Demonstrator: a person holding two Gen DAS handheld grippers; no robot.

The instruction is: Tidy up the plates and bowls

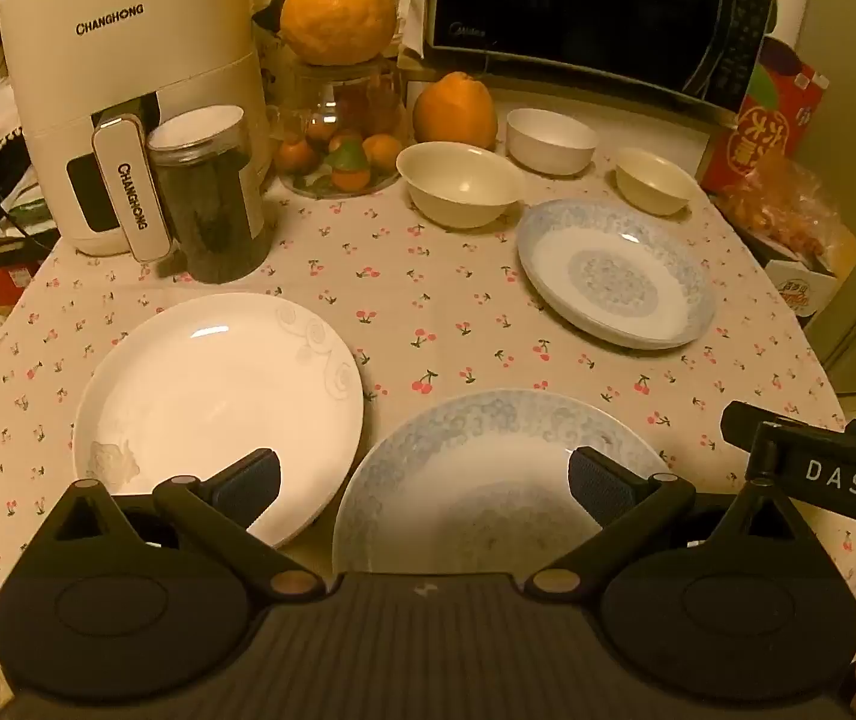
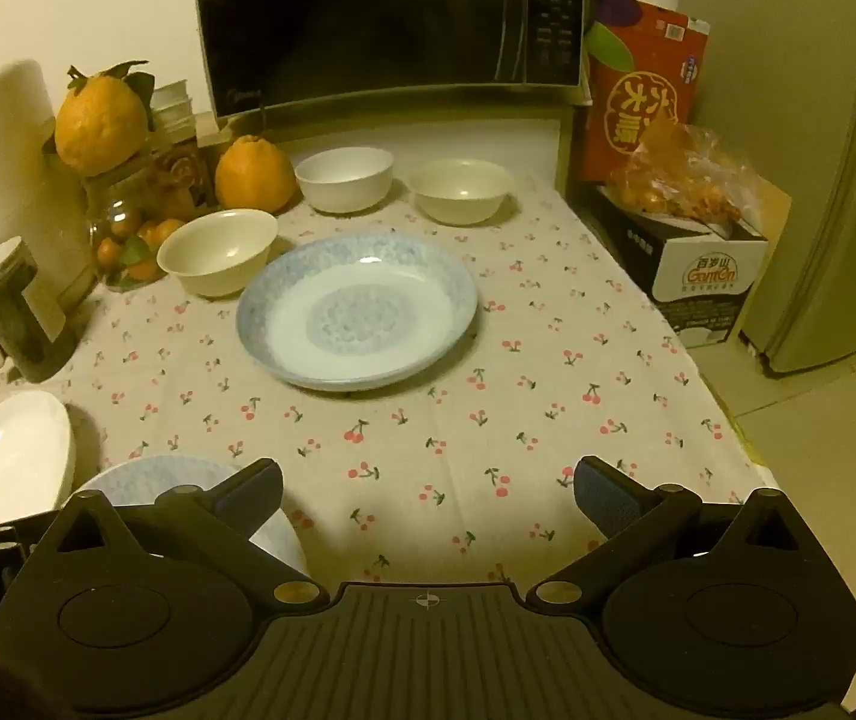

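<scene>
Home kitchen corner | worktop (image 2: 547, 360) under cherry-print cloth | microwave (image 2: 380, 18) against wall | Changhong air fryer (image 1: 128, 84) | fridge (image 2: 835, 180) at right | jar of small oranges (image 1: 341, 138) | plates and bowls laid out | tiled floor (image 2: 817, 450)

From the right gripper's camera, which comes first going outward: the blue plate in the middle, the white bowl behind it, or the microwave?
1. Blue plate, mid-table, nearest the right gripper.
2. White bowl, behind the plate, near the table's back edge.
3. Microwave, raised at the back, farthest.
</scene>
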